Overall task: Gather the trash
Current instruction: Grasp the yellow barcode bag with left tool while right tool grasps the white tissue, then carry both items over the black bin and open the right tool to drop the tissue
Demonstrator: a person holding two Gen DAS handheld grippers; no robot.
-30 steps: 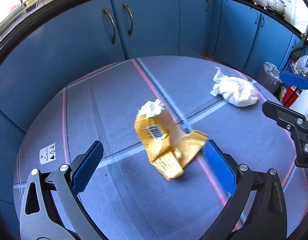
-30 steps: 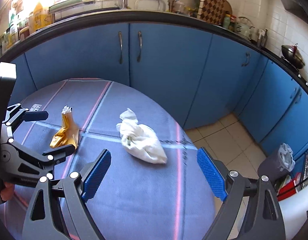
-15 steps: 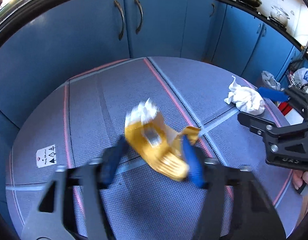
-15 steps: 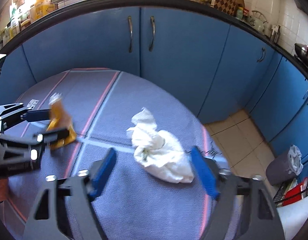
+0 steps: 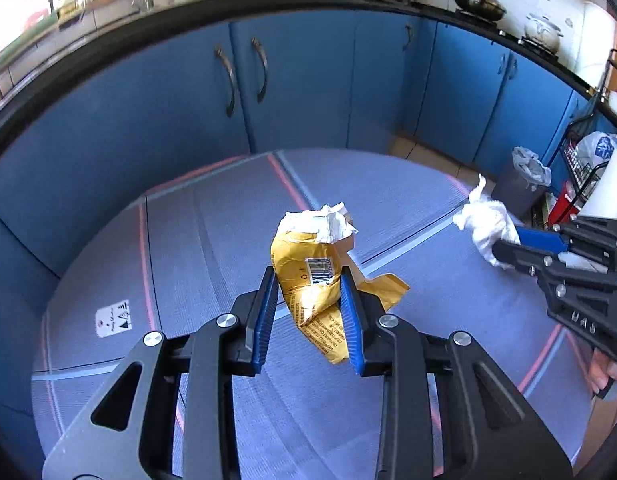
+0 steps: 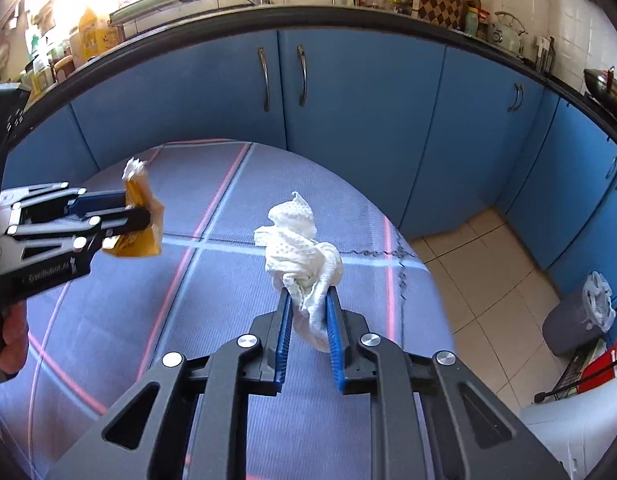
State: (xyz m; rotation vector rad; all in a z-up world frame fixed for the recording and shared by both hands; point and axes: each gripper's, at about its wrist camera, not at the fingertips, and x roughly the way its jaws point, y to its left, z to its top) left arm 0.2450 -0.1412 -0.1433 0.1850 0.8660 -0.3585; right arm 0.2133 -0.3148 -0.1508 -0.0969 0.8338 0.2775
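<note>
A torn yellow paper package (image 5: 308,268) with a barcode label and a white ripped top hangs just above the blue-grey mat (image 5: 212,220). My left gripper (image 5: 308,280) is closing, its blue pads pressed on the package's sides. A crumpled white paper towel (image 6: 304,252) is pinched low down by my right gripper (image 6: 308,300), whose jaws are also closing. In the right wrist view the left gripper (image 6: 140,214) shows at the left edge with the yellow package (image 6: 142,200). In the left wrist view the right gripper (image 5: 508,240) holds the paper towel (image 5: 484,220) at the right.
Blue cabinets (image 6: 348,96) curve round the mat's far side. A grey bin (image 6: 576,316) with a white liner stands on the tiled floor at the right, beside a black wire rack (image 5: 588,168). A white label (image 5: 113,314) lies on the mat. A hand (image 6: 12,332) grips the left handle.
Both grippers went from wide open to closed on their items. The yellow package has lifted off the mat, and the paper towel is now bunched between the right pads.
</note>
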